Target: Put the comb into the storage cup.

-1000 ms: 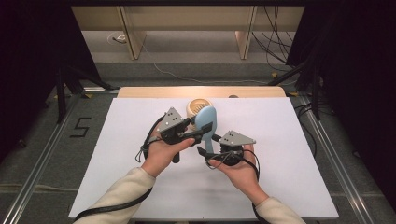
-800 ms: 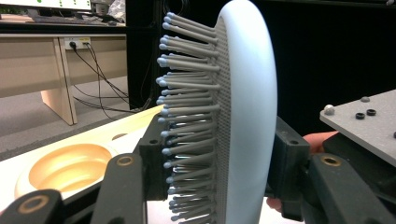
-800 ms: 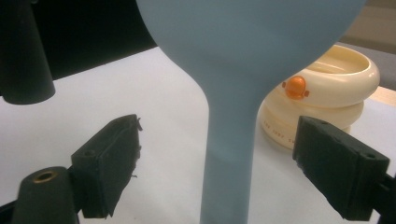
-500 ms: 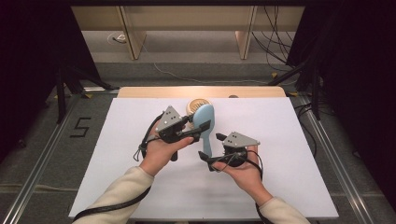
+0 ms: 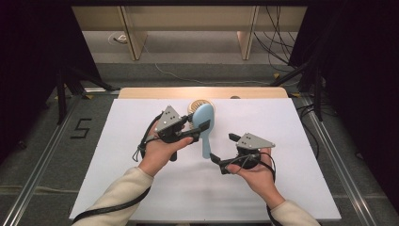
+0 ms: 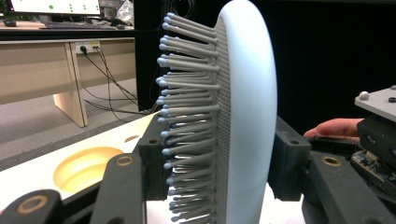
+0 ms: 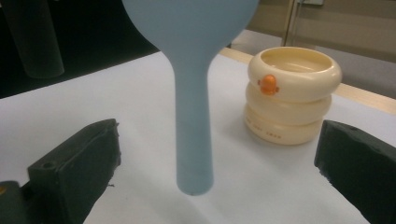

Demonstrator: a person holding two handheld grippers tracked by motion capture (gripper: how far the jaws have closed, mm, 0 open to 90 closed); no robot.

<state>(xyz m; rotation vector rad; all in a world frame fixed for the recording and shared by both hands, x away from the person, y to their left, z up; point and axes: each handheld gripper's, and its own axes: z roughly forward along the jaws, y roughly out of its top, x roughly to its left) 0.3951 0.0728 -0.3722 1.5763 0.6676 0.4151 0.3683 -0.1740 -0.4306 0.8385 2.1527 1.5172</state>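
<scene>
High view gives me a white table (image 5: 141, 188) with a cream ringed holder (image 5: 197, 104) near its far edge, partly hidden behind the pale blue hairbrush (image 5: 205, 127). My left gripper (image 5: 200, 129) is clamped on the brush's oval head, one jaw on the smooth back, one against the rounded-tip bristles. My right gripper (image 5: 223, 151) stands wide apart, the slim matte handle hanging between its jaws, untouched.
</scene>
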